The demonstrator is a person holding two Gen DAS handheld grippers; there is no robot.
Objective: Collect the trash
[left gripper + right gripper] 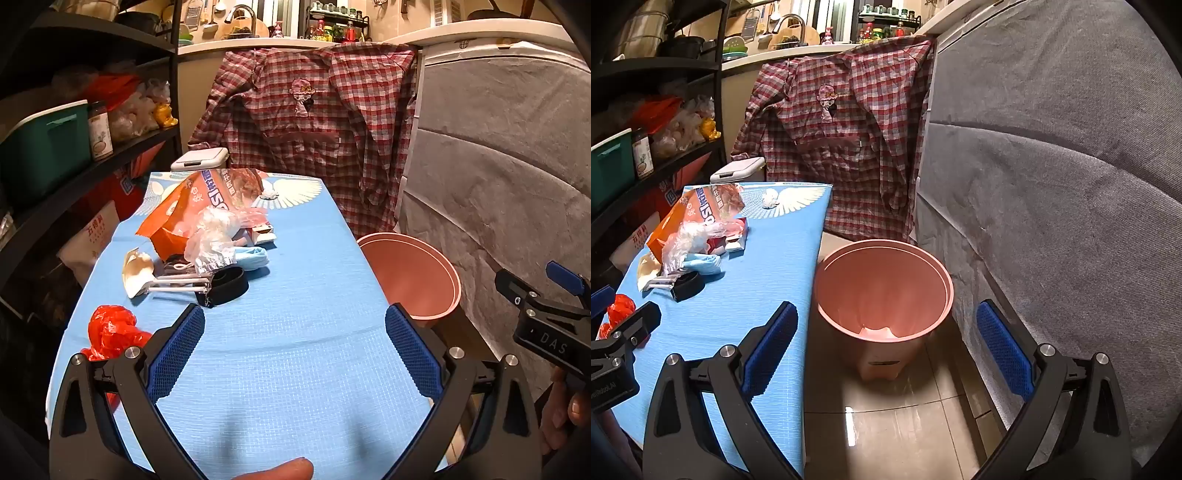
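A narrow table (295, 369) covered in blue cloth runs away from the viewer, with dark shelving along its left side. Close to the table's left edge, toward the near end, lies a crumpled red plastic bag (114, 332). Further along the left half sits the main heap of trash: a torn cream paper wrapper (138, 273) nearest the left edge, two white plastic utensils (177, 286) lying flat beside it, a black band (227, 286) touching their tips, a blue glove (251, 256) just behind the band, and clear crumpled plastic film (214, 236) resting against a large orange snack bag (195, 210) that stands tilted over the heap. A small white paper wad (269, 194) lies apart from the heap, near the table's far edge on the printed wing pattern. A white flip-lid box (199, 158) shows past the far left corner.

The left gripper (295, 350) hovers above the near end of the table, its blue-padded fingers (177, 354) spread wide with nothing between them. A red plaid shirt (314, 129) hangs beyond the far edge.

Off the table's right edge, on the tiled floor, stands a pink trash bin (882, 295), upright, with something pale at its bottom. The right gripper (886, 350) is held over the floor in front of the bin, fingers (1004, 350) likewise spread wide and holding nothing. Grey fabric (1071, 184) fills the right side.
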